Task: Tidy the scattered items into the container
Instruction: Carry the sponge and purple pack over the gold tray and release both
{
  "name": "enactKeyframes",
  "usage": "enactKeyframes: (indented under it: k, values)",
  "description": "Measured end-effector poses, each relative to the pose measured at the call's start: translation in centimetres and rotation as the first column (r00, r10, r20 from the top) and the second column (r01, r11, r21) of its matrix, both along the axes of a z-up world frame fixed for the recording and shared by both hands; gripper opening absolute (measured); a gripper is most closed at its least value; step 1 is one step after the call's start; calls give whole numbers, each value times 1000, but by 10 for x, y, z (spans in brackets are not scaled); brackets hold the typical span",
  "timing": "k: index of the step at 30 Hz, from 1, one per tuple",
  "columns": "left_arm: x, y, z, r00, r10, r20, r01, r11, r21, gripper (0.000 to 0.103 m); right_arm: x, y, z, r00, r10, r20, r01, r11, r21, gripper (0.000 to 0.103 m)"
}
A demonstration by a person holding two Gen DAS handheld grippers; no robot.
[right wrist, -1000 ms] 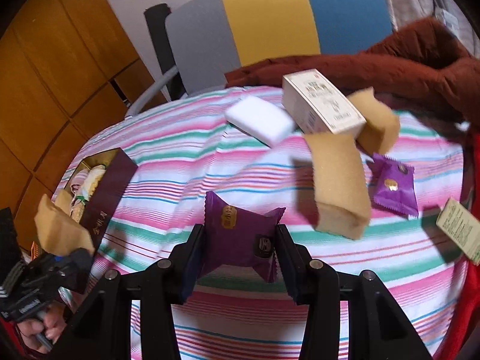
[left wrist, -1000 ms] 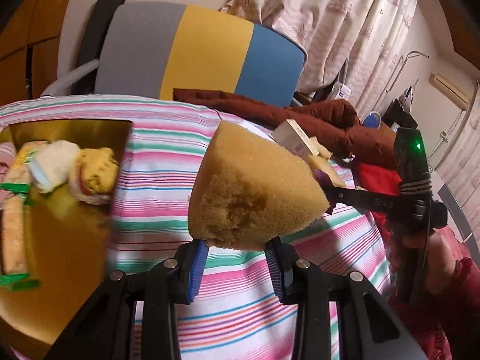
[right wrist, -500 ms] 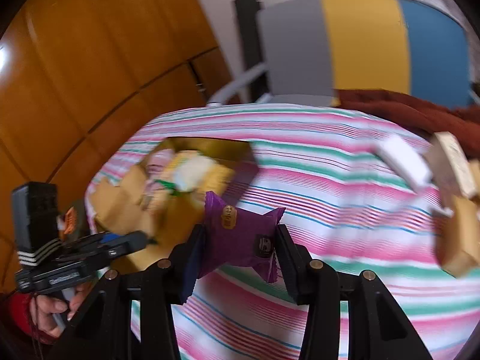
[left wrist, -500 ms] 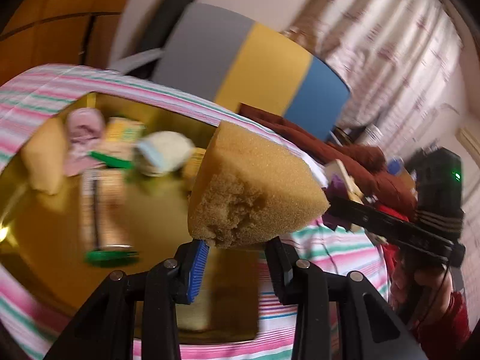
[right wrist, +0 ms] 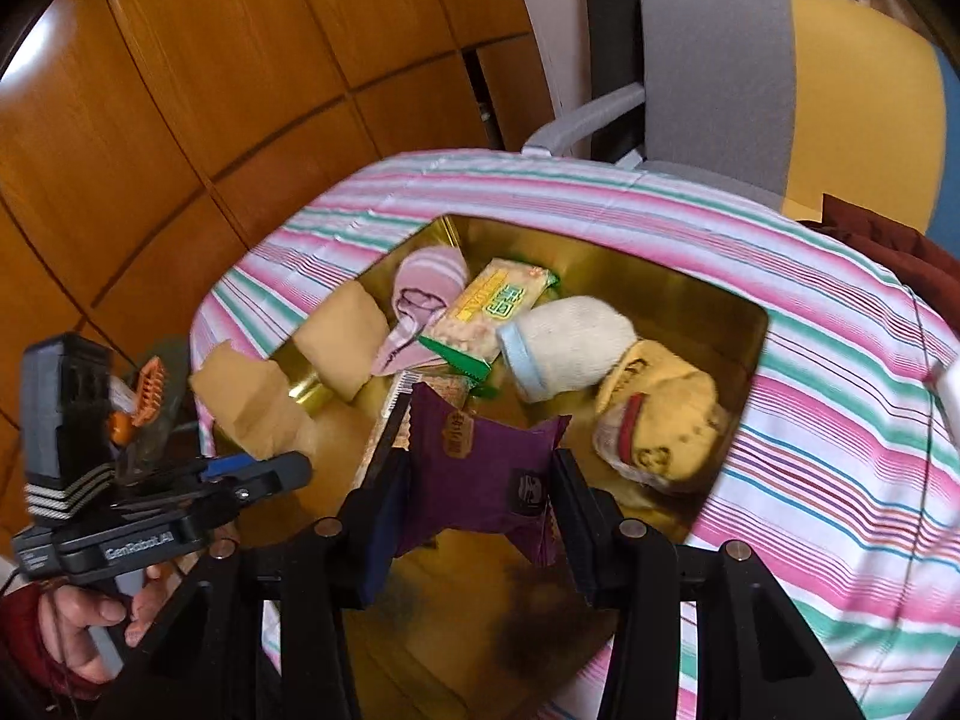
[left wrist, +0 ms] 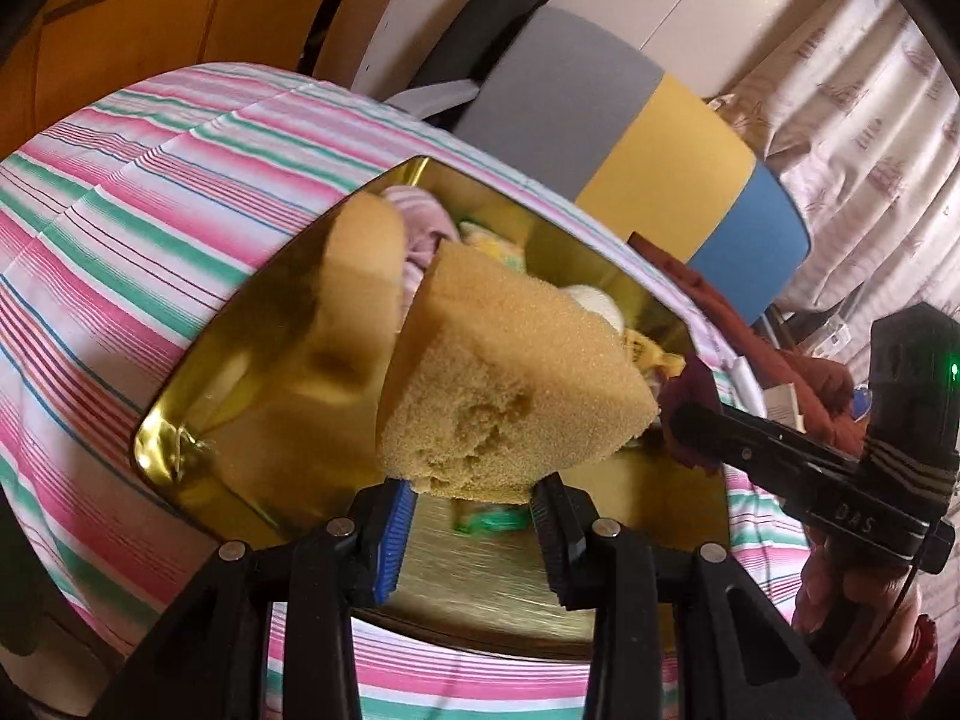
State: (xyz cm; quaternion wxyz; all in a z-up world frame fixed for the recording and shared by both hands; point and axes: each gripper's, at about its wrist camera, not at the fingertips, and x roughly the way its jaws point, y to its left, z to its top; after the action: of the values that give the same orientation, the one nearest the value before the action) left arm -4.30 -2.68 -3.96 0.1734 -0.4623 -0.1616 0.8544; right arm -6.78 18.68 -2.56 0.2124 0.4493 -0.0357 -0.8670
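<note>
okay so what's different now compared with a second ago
Both grippers have carried their loads from over the striped cloth to above the gold container. The left gripper still grips the sponge, the right gripper the purple packet. Nothing released.

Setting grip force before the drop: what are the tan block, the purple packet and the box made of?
Tan block: looks like open-cell foam sponge, with a matte, pitted surface. Purple packet: probably plastic film wrapper, slightly glossy, crinkled, with crimped ends. Box: gold, mirror-like inside walls that reflect the contents, so metal or foil-lined card; I cannot tell which.
</note>
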Motion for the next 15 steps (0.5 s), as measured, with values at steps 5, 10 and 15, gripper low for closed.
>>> enactKeyframes:
  k: [5, 10, 15]
  values:
    - [-11, 7, -1, 1000, -23, -4, 22, 995, -97, 40, -23, -17, -17, 998, -55, 43, 54, 998, 23, 54]
    - [-15, 15, -1, 999, -39, 14, 41, 991, -124, 54, -21, -15, -15, 992, -126, 25, 126, 992, 10, 61]
    - [-6, 6, 4, 1000, 29, -2, -29, 993, -116, 55, -1, -1, -1, 988, -153, -10, 153, 988, -39, 67]
